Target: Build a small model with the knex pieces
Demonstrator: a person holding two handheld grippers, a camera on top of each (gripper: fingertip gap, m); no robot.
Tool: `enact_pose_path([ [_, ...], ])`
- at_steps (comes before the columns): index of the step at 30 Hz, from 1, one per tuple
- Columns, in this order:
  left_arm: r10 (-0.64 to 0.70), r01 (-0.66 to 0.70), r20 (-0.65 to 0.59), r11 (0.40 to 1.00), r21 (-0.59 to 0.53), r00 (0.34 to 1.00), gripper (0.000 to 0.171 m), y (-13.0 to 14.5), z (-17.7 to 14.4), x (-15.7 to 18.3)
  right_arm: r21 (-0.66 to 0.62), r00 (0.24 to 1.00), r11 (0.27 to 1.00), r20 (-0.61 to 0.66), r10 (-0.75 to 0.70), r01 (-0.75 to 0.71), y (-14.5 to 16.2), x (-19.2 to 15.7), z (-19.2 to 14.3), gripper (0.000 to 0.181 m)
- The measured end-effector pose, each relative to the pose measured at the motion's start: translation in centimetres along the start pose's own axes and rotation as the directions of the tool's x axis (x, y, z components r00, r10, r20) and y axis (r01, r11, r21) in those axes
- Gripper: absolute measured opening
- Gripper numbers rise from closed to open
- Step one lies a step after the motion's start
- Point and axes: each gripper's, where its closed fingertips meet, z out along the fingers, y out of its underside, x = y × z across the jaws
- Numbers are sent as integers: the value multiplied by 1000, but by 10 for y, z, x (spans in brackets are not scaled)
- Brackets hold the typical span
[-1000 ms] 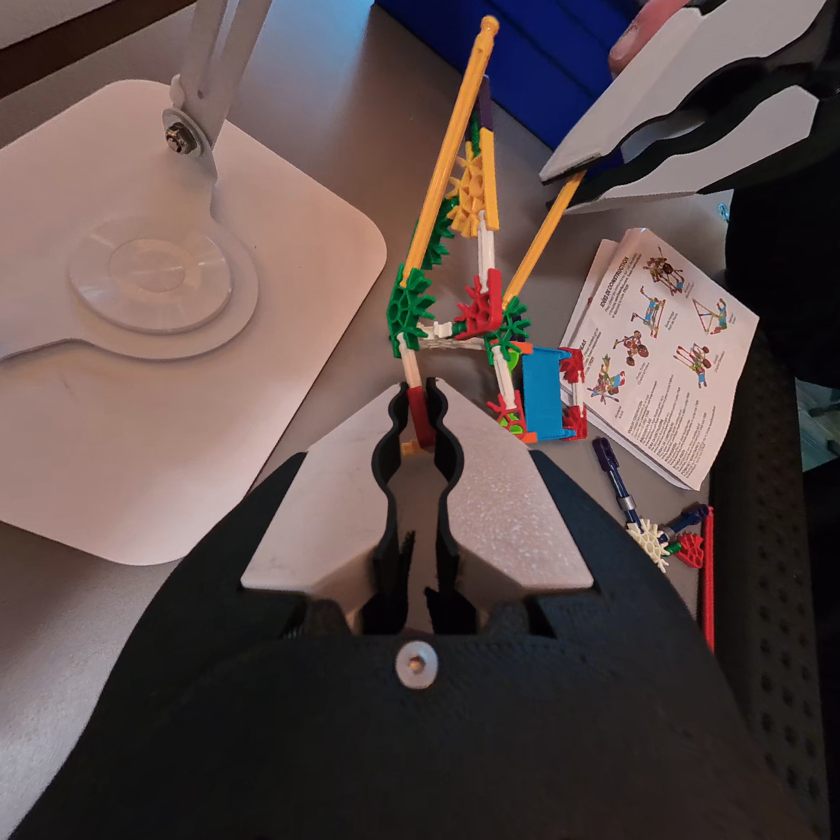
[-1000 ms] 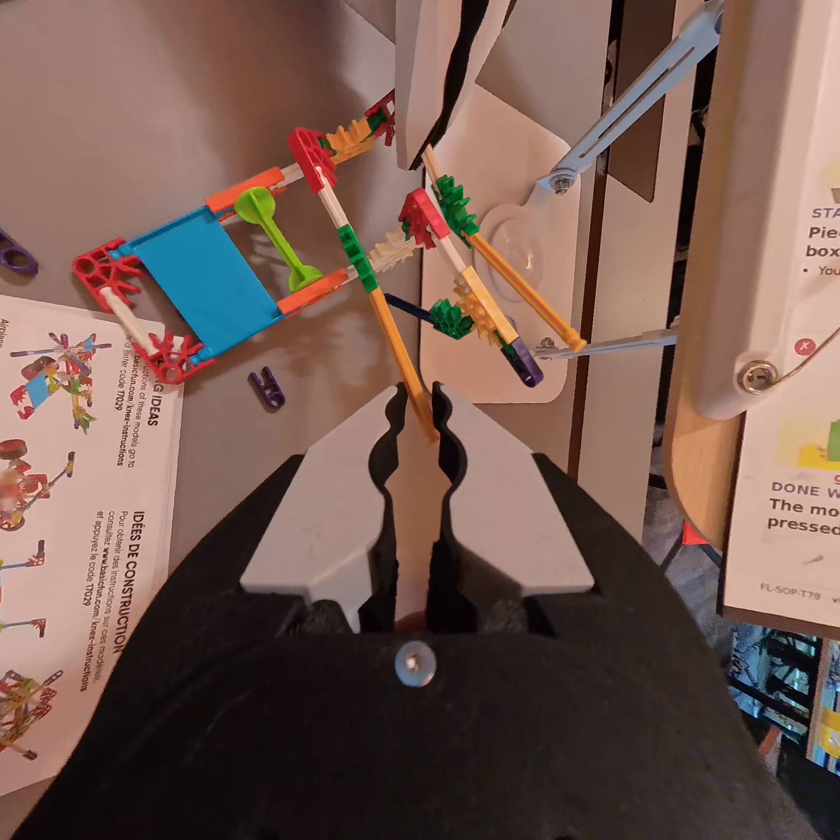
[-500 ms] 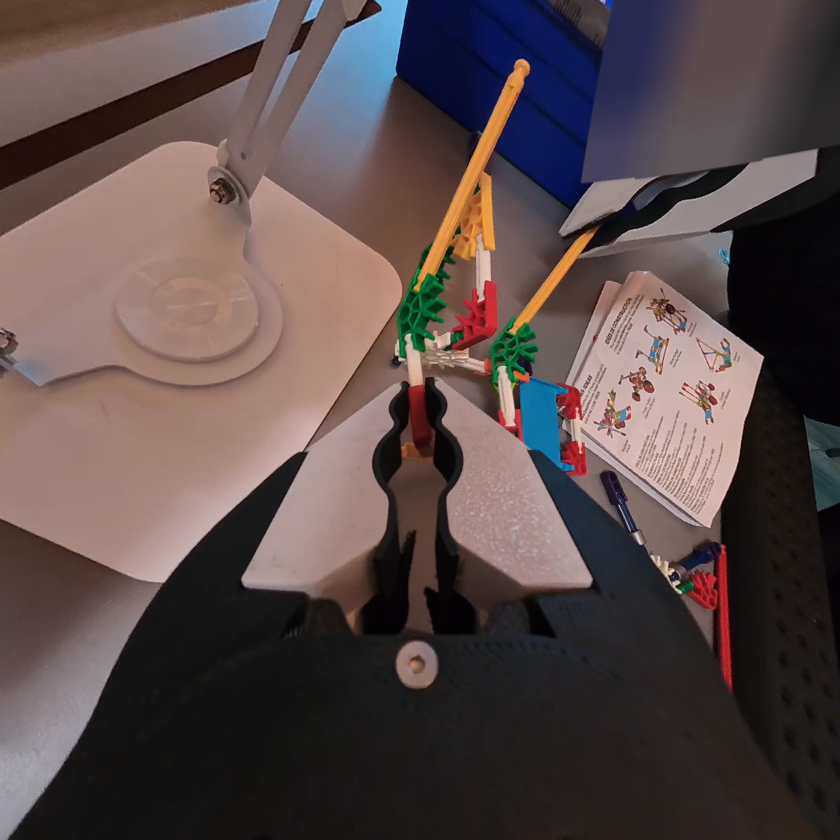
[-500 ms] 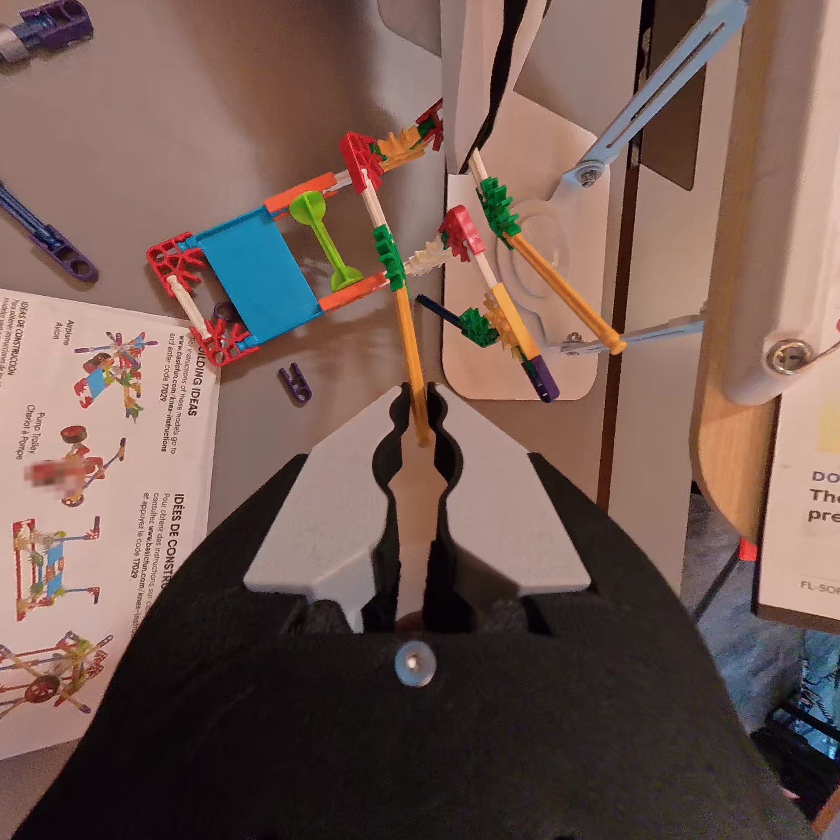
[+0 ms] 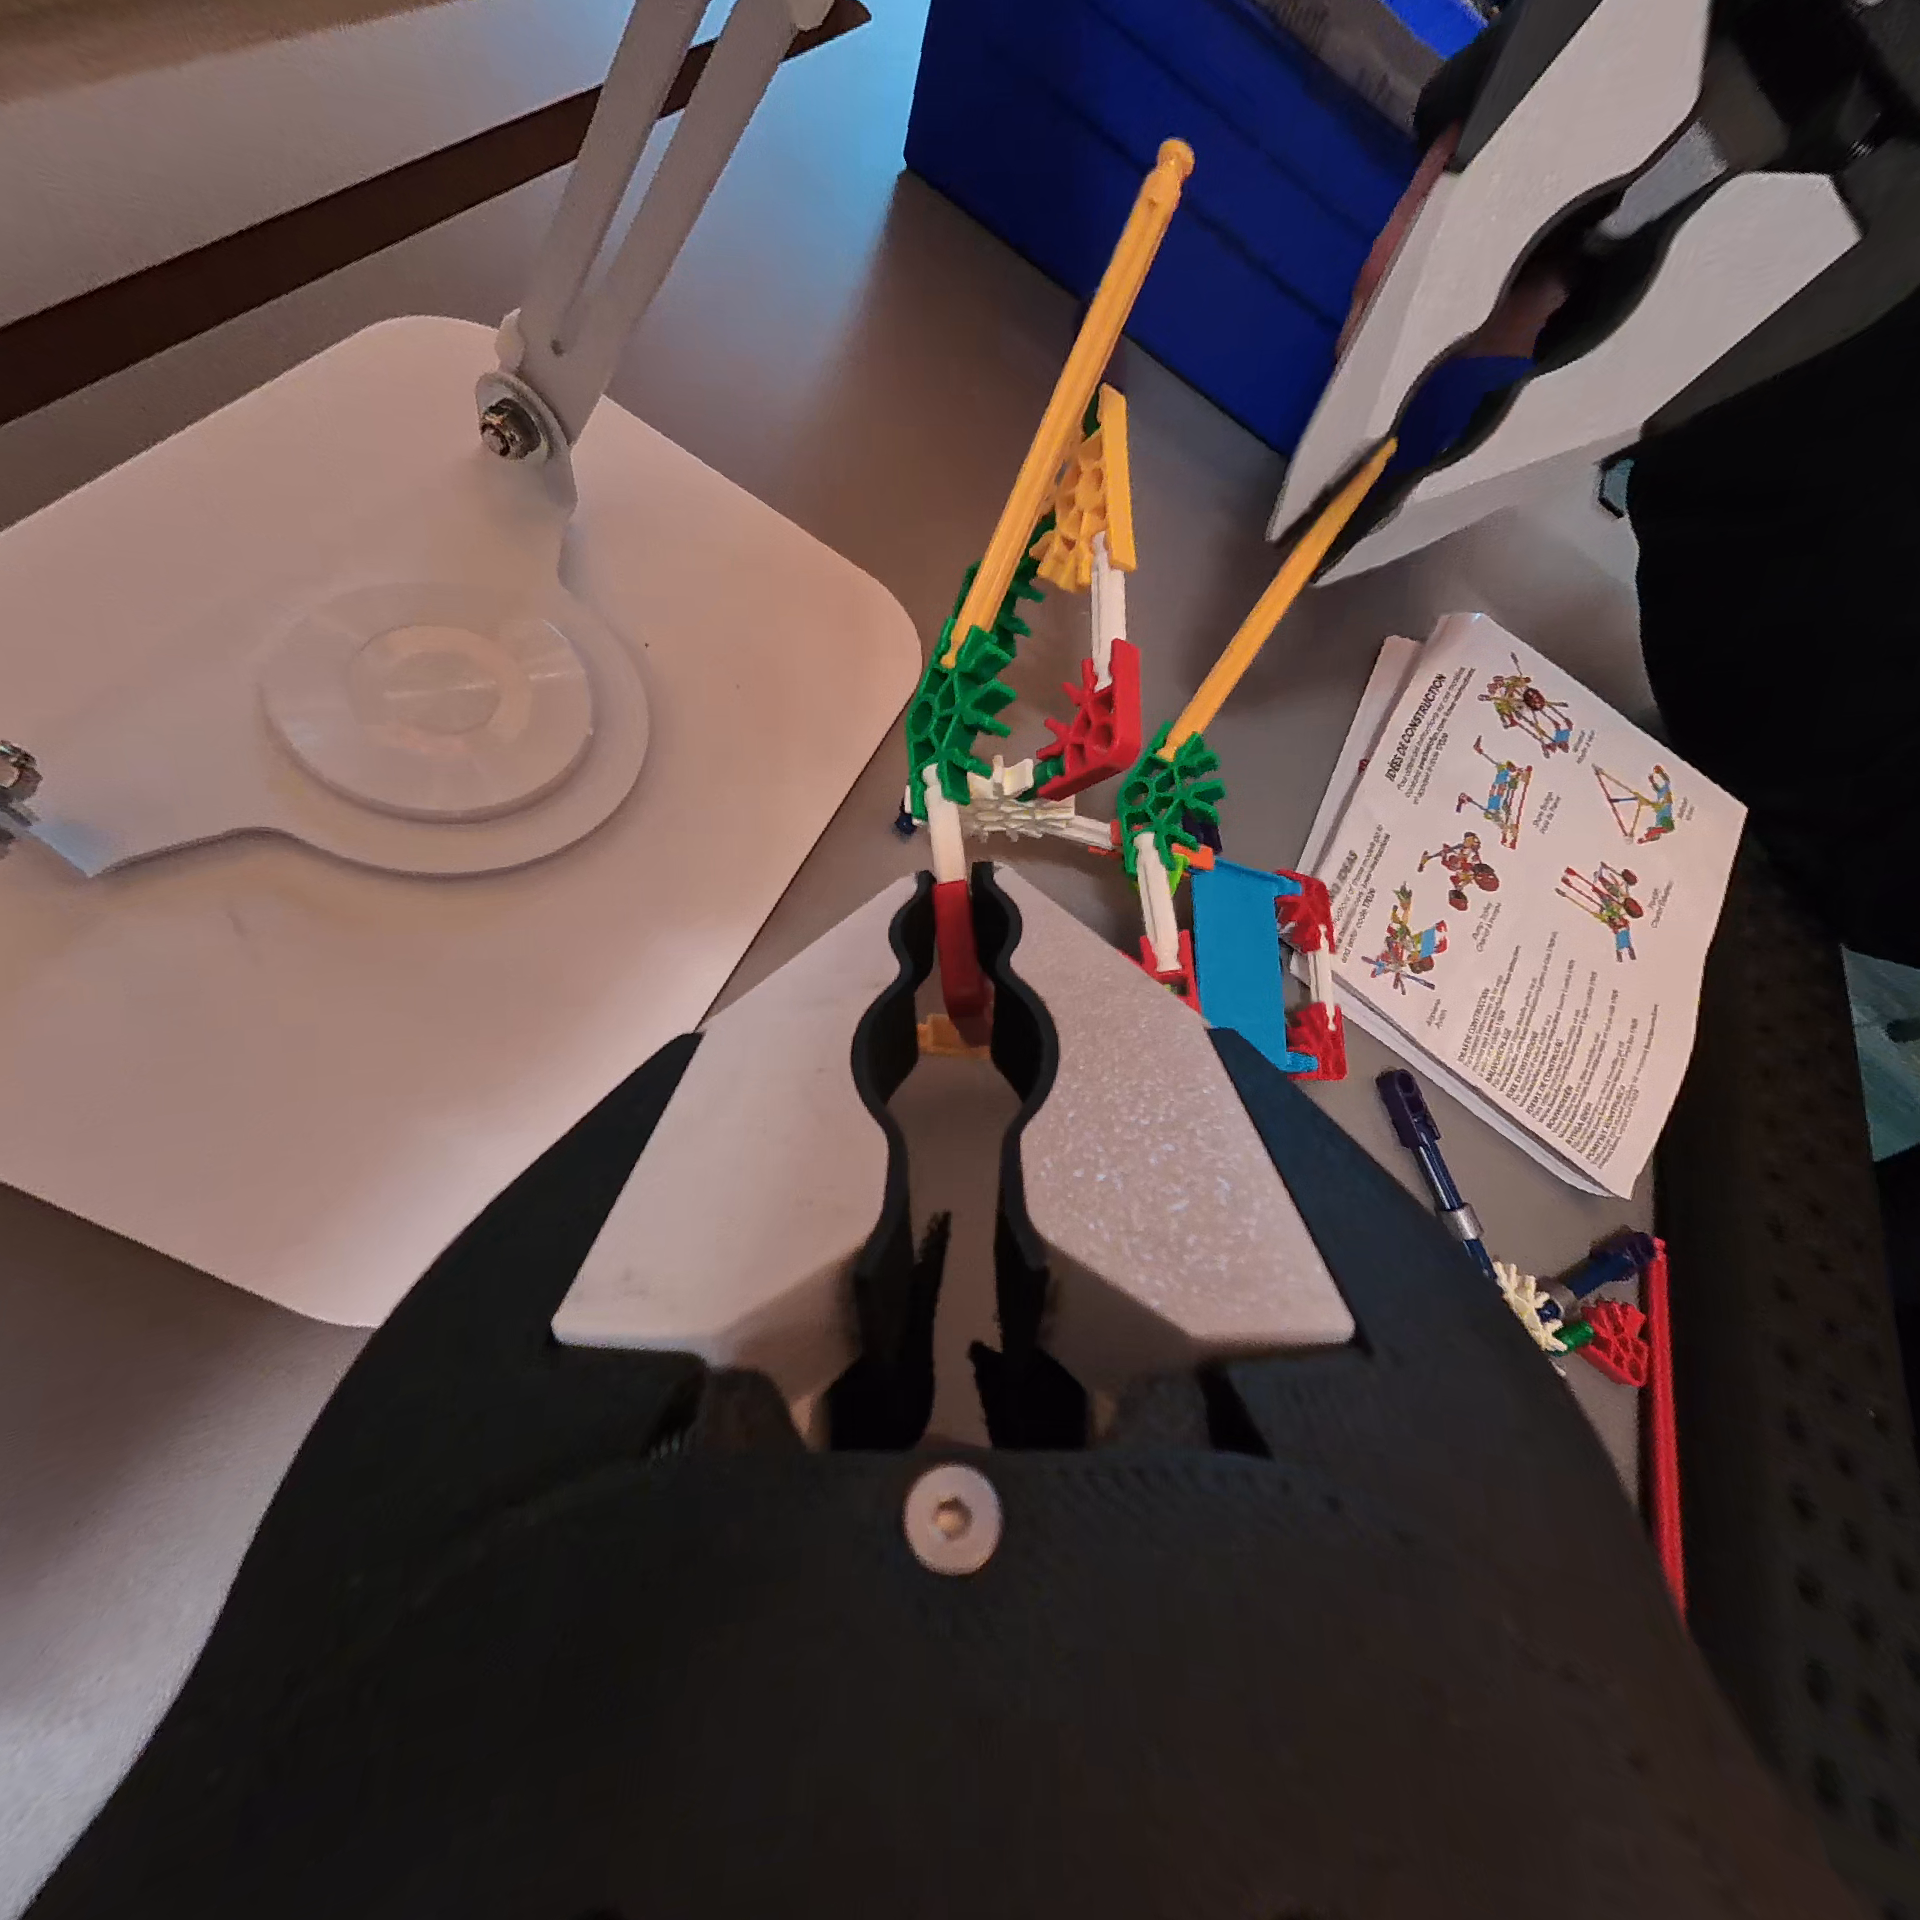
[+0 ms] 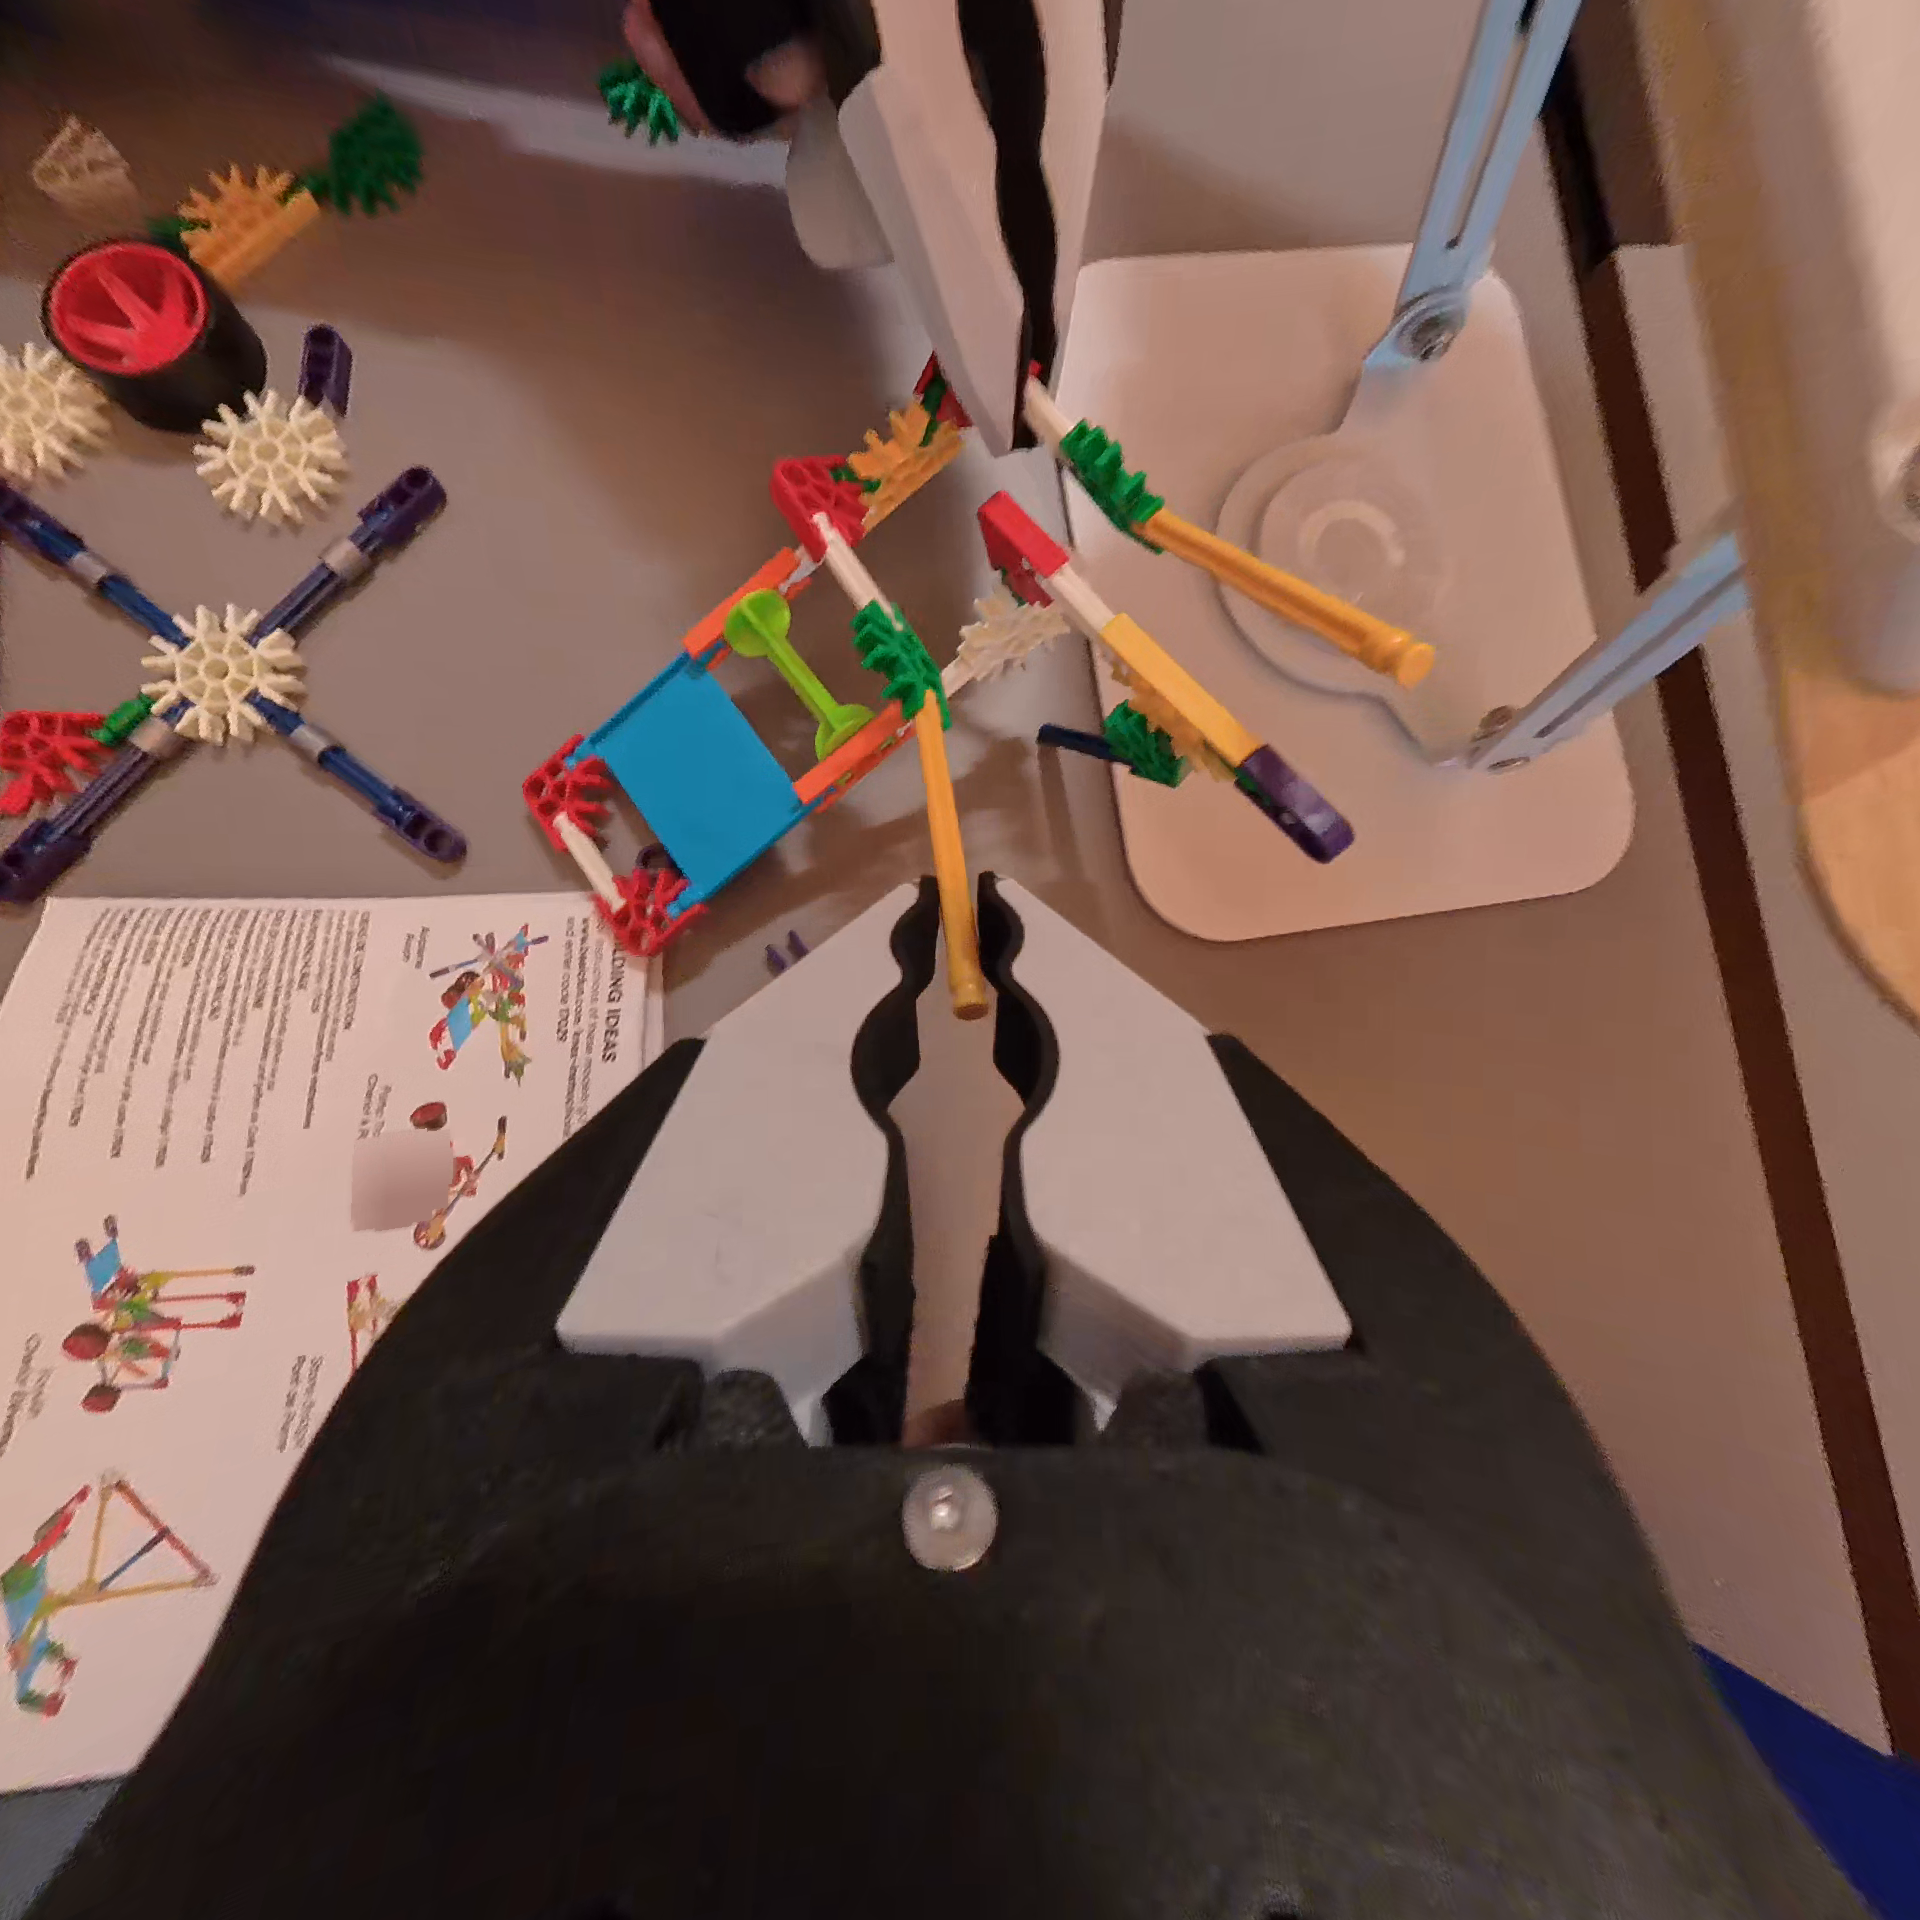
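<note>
A grey table (image 5: 810,312) carries everything, and the largest thing on it is a white stand base (image 5: 312,831) with slotted metal arms bolted to it, lying left of the left gripper. A blue bin (image 5: 1143,187) sits at the far edge of the table in the left wrist view. An instruction sheet (image 6: 260,1091) with coloured pictures lies flat beside the toy.

The rod-and-connector model (image 6: 707,769) stands near the middle of the table, between the two grippers, its blue panel end down by the sheet and its frame of green, red, yellow and white pieces rising toward the stand base. The left gripper (image 5: 954,935) is clamped on a red connector (image 5: 958,961) at one lower corner of the model, its fingers pressed against both sides of the piece. The right gripper (image 6: 961,945) is closed around the free end of a yellow rod (image 6: 943,821) that runs down into a green connector (image 6: 899,660) on the frame.

A second yellow rod (image 5: 1070,395) sticks up free from another green connector. Off to the side in the right wrist view lie a cross of dark blue rods (image 6: 223,675) around a white hub, a red-and-black wheel (image 6: 145,322) and loose white snowflake connectors (image 6: 272,455).
</note>
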Motion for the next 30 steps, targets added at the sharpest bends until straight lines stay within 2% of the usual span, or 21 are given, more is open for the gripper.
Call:
enact_pose_path([
  [7, 0, 0, -1, 1000, 0, 1000, 5, 1, 1, -1, 45, 999, 999, -54, -1, 3, -8, 8, -4, 10],
  [17, 9, -9, -5, 1000, 25, 1000, 5, -2, 1, -2, 54, 1000, 998, -26, -18, 20, -8, 3, -4, 6],
  [23, 8, -8, -5, 1000, 19, 1000, 5, 0, 4, -3, 36, 1000, 999, -5, -31, 31, -6, -3, -3, 20],
  [30, 8, -8, -10, 1000, 15, 1000, 5, 1, 6, -2, 39, 999, 999, -4, -34, 34, -5, -2, -4, 23],
])
